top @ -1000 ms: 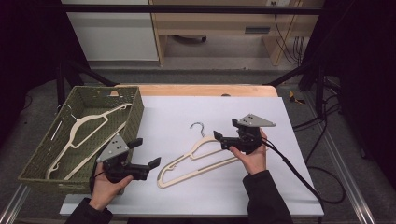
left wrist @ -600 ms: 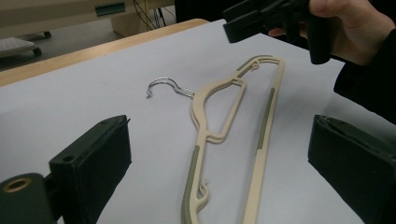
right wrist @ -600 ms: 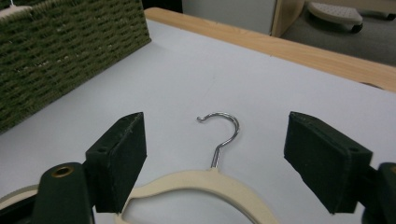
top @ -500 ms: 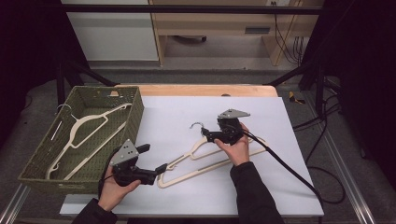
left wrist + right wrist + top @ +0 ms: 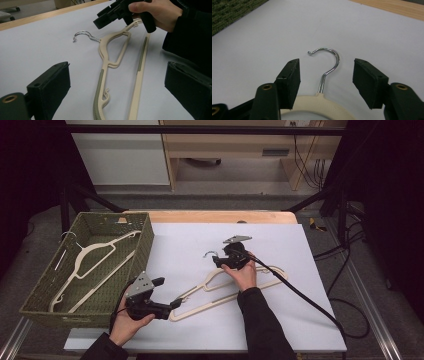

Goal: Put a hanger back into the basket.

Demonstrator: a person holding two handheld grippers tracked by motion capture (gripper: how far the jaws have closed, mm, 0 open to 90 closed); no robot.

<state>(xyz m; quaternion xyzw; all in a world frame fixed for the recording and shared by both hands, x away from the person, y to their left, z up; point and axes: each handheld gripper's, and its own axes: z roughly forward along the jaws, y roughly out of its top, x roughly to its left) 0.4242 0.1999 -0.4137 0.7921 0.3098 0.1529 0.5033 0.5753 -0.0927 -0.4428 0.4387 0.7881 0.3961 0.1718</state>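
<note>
A cream plastic hanger with a metal hook lies flat on the white table. My right gripper is open over the hanger's neck. In the right gripper view the hook and its shank stand between the right gripper's spread jaws. My left gripper is open at the hanger's lower left end. In the left gripper view the hanger runs between and beyond the left gripper's jaws. The right gripper shows farther off, in a hand.
A green woven basket at the table's left holds another cream hanger. A black cable trails from the right gripper toward the front right. A wooden strip borders the table's far edge.
The right gripper has moved left and away along the hanger to its neck. The left gripper has shifted right toward the hanger's lower end. The hanger has not moved.
</note>
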